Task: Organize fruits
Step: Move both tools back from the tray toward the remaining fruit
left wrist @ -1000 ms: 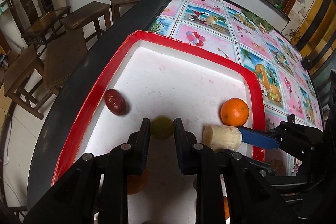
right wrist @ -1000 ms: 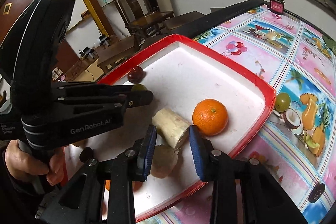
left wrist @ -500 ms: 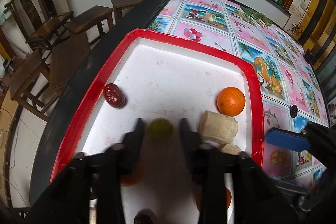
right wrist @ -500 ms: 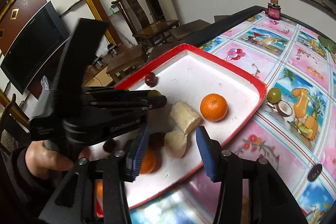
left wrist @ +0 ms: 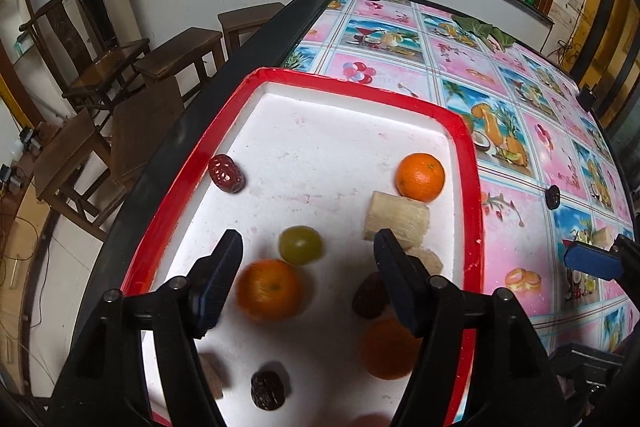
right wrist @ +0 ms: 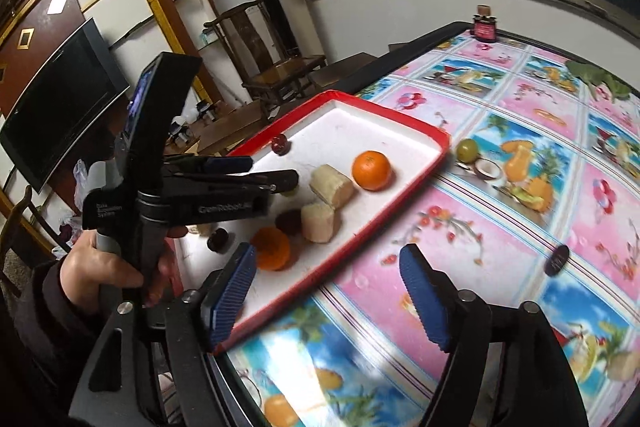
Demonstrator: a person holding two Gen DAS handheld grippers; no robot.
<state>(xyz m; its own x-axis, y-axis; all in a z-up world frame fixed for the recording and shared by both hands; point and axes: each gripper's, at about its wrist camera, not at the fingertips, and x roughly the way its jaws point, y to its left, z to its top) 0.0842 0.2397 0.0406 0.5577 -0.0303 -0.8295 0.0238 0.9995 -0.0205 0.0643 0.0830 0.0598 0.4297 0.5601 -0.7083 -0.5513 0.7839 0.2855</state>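
red-rimmed tray (left wrist: pixel 472 163) of fruit under wide-jawed left gripper (left wrist: pixel 308 279)

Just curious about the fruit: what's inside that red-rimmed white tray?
Red-rimmed white foam tray: three oranges, green grape, dark red dates, pale sugarcane chunks. The near corner is hidden behind the tongs.

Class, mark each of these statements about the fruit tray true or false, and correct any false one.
1. The left gripper is clamped on the green grape. False: its jaws stand open and the grape lies free on the tray.
2. An orange lies in the tray. True.
3. The right gripper holds a piece of sugarcane. False: it is open and empty.
4. A red date lies near the tray's left rim. True.
5. The tray's rim is blue. False: it is red.
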